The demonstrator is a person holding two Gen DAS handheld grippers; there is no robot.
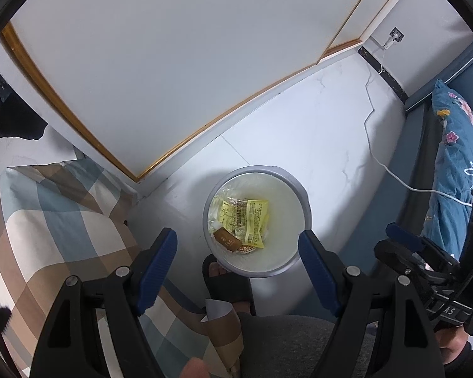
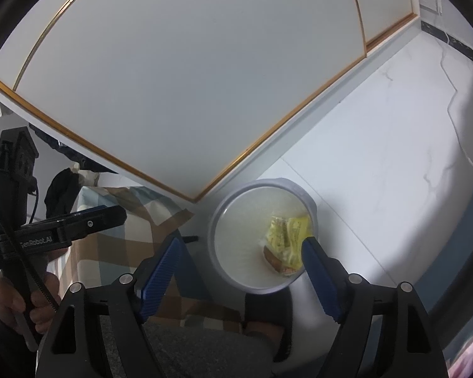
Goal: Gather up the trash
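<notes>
A round white trash bin [image 1: 291, 189] with a grey rim stands on the white floor below both grippers; it also shows in the right wrist view [image 2: 236, 220]. Inside lie yellow wrappers [image 1: 252, 217] and a brown packet [image 1: 226, 240]; the yellow wrappers show in the right wrist view too [image 2: 285, 233]. My left gripper [image 1: 238, 247] is open and empty, held above the bin's near rim. My right gripper [image 2: 242, 255] is open and empty above the bin. The right gripper appears at the right edge of the left wrist view [image 1: 425, 264], the left one in the right wrist view [image 2: 78, 223].
A checked quilt [image 1: 47, 220] lies on the left. A white wardrobe door [image 1: 160, 63] with a wooden edge stands behind the bin. A blue floral pillow [image 1: 454, 163] and a white cable [image 1: 381, 157] are on the right. The person's slippered foot [image 1: 227, 283] touches the bin.
</notes>
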